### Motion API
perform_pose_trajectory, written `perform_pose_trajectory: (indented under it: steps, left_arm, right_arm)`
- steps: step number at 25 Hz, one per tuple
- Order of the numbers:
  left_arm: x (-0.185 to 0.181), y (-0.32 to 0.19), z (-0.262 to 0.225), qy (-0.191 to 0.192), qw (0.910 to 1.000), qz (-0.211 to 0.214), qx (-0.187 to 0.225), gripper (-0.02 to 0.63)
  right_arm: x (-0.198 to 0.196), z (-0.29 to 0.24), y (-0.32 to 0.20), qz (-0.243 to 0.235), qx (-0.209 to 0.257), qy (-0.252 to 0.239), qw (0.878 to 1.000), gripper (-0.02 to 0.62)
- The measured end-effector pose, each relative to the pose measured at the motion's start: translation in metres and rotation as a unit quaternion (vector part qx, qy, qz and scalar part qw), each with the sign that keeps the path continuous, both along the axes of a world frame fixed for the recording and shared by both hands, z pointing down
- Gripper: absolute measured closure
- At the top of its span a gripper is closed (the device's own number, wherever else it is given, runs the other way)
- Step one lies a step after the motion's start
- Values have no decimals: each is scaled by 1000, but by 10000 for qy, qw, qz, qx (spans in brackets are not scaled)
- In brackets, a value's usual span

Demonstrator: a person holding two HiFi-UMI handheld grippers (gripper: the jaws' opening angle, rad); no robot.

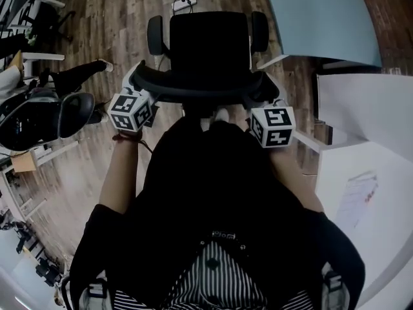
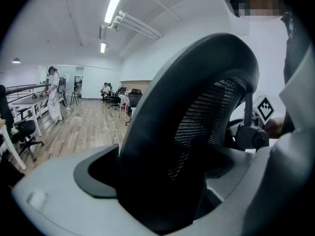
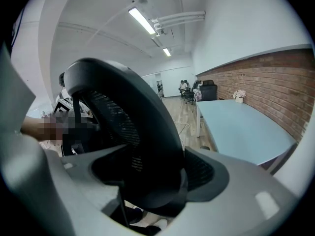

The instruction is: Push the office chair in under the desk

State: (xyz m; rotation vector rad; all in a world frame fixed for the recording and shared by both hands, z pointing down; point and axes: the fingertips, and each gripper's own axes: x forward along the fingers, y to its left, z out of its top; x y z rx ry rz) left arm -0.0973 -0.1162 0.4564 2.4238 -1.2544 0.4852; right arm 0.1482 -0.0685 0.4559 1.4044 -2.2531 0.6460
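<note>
Left gripper: the left gripper (image 1: pixel 141 82) is clamping the top rim of the chair (image 1: pixel 208 47) back at its left end. In the left gripper view the rim and mesh are filling the gap between the jaws.
Right gripper: the right gripper (image 1: pixel 264 99) is grasping the same rim at its right end, with the jaws standing wide. In the right gripper view the rim is sitting between the pads and touching the right one.
Operator: the person is standing directly behind the chair back, with both forearms reaching forward.
Chair position: the chair is standing on the wood floor (image 1: pixel 110 18) with its back towards the person. It is just left of the near corner of the blue desk (image 1: pixel 322 18). Its seat is showing fully on open floor, under neither desk.
White desk: a white desk (image 1: pixel 381 237) is standing at the person's right, near the blue desk's corner. A paper (image 1: pixel 358 199) is lying on it.
Ahead of chair: a power strip (image 1: pixel 184 4) with its cable is lying on the floor just beyond the chair's front.
Left side: a second chair (image 1: pixel 45 118) is standing well apart towards the floor's left edge. Another person's dark leg (image 1: pixel 77 76) is stretching between it and the task chair.
Background: a brick wall (image 3: pixel 256 82) is running behind the blue desk.
</note>
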Motion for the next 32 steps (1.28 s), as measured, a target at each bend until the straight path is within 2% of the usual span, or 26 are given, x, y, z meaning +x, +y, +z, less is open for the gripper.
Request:
perform_pose_trajectory:
  steps: [8, 13, 17, 24, 28, 32]
  left_arm:
    - [-28, -52, -5, 124, 9994, 265, 170, 110]
    - [-48, -90, -2, 230, 9952, 920, 254, 109]
    - [-64, -123, -1, 305, 9849, 1685, 240, 112]
    - [-76, -176, -6, 304, 9637, 2635, 306, 110]
    - [-77, -199, -14, 311, 9531, 2974, 459, 112]
    - [-56, -215, -19, 366, 9436, 3252, 508, 112]
  right_arm:
    - [-31, -2, -35, 335, -38, 113, 9994, 278]
    - [-56, -3, -52, 862, -113, 211, 9960, 285]
    - [-87, 0, -53, 1460, -267, 249, 9886, 287]
    - [-127, -2, -67, 2396, -281, 259, 9701, 288]
    - [-138, -8, -75, 2717, -172, 277, 9618, 288]
    - [-126, -9, -84, 2973, -71, 286, 9543, 288]
